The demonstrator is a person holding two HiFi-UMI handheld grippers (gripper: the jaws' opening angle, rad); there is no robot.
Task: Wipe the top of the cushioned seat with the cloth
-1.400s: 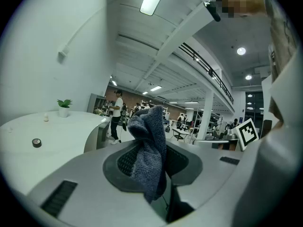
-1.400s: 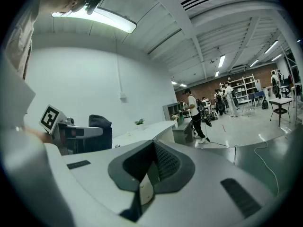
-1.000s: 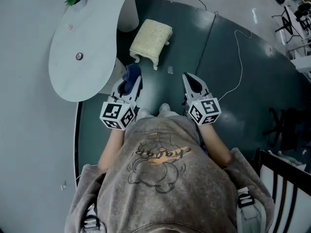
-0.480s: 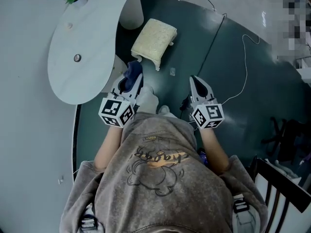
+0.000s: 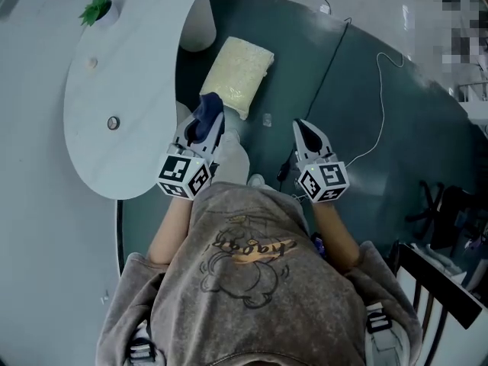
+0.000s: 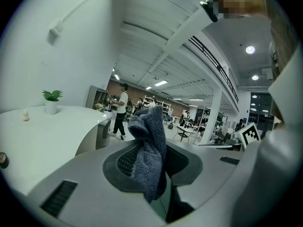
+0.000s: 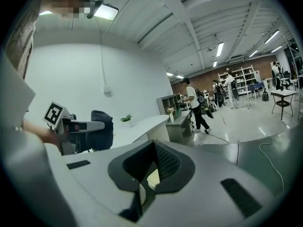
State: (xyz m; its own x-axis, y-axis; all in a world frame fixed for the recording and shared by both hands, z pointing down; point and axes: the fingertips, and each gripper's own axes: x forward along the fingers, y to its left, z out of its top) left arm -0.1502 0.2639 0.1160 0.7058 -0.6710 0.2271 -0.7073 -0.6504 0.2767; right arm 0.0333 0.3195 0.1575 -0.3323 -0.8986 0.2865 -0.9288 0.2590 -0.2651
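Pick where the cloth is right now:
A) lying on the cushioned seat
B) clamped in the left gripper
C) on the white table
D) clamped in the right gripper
B: the left gripper view shows the blue cloth pinched between the jaws of the left gripper, while the right gripper holds nothing and the seat has nothing lying on it.

The dark green floor (image 5: 396,174) bears the cushioned seat (image 5: 238,71) and a thin cable (image 5: 379,90).
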